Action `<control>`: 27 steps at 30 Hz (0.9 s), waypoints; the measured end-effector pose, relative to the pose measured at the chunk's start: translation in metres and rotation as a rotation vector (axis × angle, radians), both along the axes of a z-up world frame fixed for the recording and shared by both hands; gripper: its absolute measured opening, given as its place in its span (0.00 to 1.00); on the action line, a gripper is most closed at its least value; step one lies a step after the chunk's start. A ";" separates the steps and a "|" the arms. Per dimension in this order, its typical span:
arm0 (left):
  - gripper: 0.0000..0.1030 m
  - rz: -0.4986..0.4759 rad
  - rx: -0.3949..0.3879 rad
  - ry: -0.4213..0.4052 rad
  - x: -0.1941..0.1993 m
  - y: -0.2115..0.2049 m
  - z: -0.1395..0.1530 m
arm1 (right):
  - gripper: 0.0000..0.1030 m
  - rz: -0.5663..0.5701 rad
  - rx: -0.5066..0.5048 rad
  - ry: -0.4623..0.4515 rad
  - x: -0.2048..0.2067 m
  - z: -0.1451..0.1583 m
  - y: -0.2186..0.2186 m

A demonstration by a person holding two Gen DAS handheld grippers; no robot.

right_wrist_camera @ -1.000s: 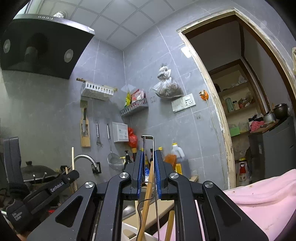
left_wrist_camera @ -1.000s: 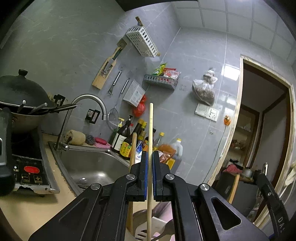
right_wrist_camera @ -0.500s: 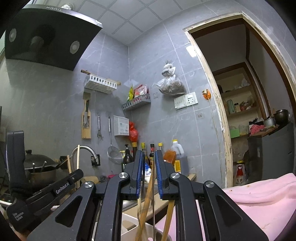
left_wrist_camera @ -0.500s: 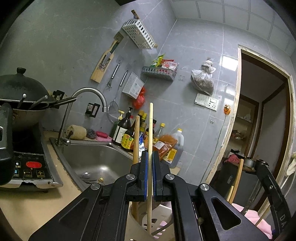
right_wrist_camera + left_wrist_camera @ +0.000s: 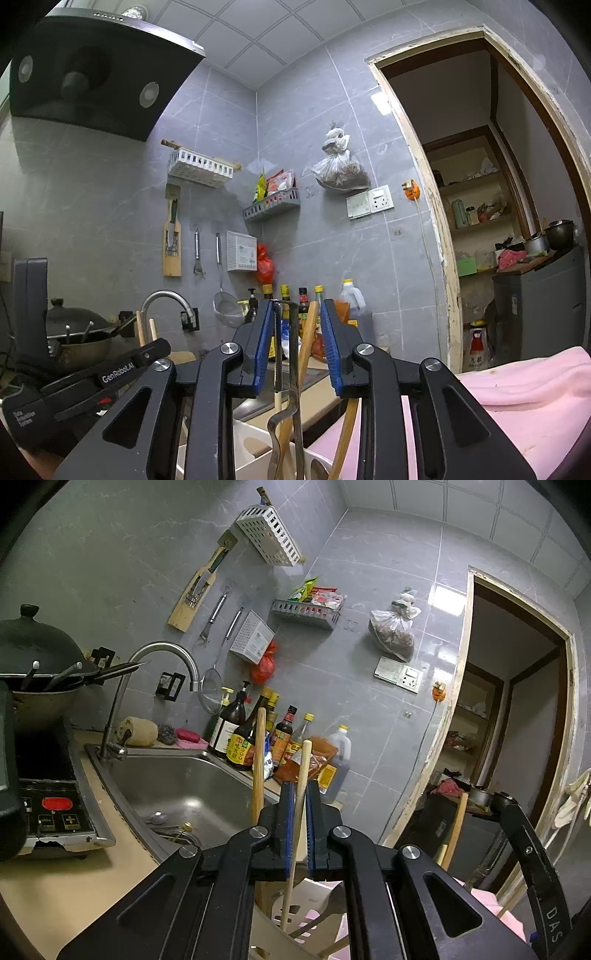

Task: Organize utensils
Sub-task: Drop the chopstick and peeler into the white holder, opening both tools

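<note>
Above the white plastic utensil holder (image 5: 255, 448), the black right gripper (image 5: 297, 347) stands with its blue-padded jaws apart around a bent metal wire utensil (image 5: 291, 369) and a tilted wooden stick (image 5: 304, 354) rising from that holder, the pink cloth (image 5: 517, 398) lying to its right.

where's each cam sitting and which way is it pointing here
Left wrist: rides the left tongs, looking along them over the sink to the tiled wall and doorway; its blue pads pinch a wooden chopstick; the right tongs' arm shows at right.
Right wrist: rides the right tongs, spread open around a metal-handled utensil; the left tongs show lower left.
Shared: faucet, sauce bottles, white holder.
</note>
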State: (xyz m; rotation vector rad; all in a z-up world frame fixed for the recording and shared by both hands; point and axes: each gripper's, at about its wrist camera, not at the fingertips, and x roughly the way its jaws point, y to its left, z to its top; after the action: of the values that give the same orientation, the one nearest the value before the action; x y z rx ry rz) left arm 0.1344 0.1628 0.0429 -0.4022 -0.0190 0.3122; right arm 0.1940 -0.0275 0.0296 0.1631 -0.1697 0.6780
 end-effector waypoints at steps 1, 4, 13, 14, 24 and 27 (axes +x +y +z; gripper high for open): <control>0.05 -0.005 -0.003 -0.006 -0.002 0.000 0.002 | 0.29 0.000 0.003 -0.003 -0.001 0.001 -0.001; 0.11 -0.015 -0.007 -0.014 -0.006 0.001 0.006 | 0.34 -0.006 0.008 -0.015 -0.005 0.004 -0.004; 0.34 -0.036 0.002 -0.009 -0.014 0.001 0.024 | 0.52 -0.048 -0.009 -0.021 -0.015 0.014 -0.012; 0.38 -0.038 0.011 -0.005 -0.014 -0.001 0.025 | 0.57 -0.058 -0.011 -0.017 -0.017 0.015 -0.015; 0.67 -0.082 0.105 0.030 -0.034 -0.031 0.037 | 0.78 -0.155 -0.033 0.011 -0.039 0.021 -0.054; 0.68 -0.083 0.121 0.046 -0.038 -0.040 0.036 | 0.79 -0.162 -0.050 0.016 -0.043 0.025 -0.059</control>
State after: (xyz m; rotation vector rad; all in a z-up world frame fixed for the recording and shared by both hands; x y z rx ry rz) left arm 0.0967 0.1229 0.0793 -0.2746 0.0236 0.2367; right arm 0.1512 -0.0863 0.0542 0.1060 -0.1484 0.5187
